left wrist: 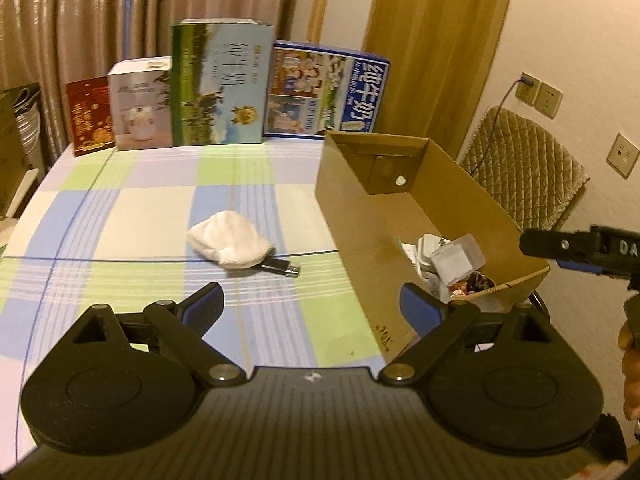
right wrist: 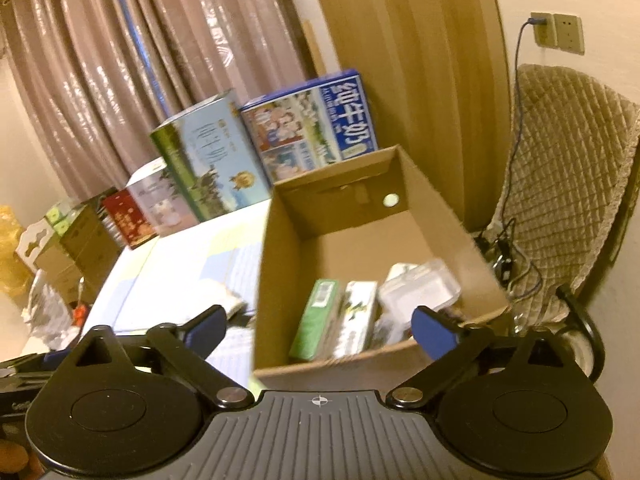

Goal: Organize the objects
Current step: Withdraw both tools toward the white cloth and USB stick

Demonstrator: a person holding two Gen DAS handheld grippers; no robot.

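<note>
Cardboard box [right wrist: 280, 264] sitting on checked tablecloth [left wrist: 140, 216], holding small packages; white cloth [left wrist: 230, 245] lying beside; left gripper [left wrist: 310, 304] and right gripper [right wrist: 320, 328] both hovering spread wide, empty.

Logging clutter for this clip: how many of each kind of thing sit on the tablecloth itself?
Upright printed cartons along the back: 4 (red, white, green-blue, blue)
Open cardboard box: 1
White cloth: 1
Small dark object beside the cloth: 1
Total: 7

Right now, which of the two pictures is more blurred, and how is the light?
Right wrist view: motion-blurred, the tall green-and-blue milk carton and brown cardboard box smeared. Left wrist view: sharper, the crumpled white cloth has clear edges. Both: dim, warm yellowish light, fisheye bending at the edges.
</note>
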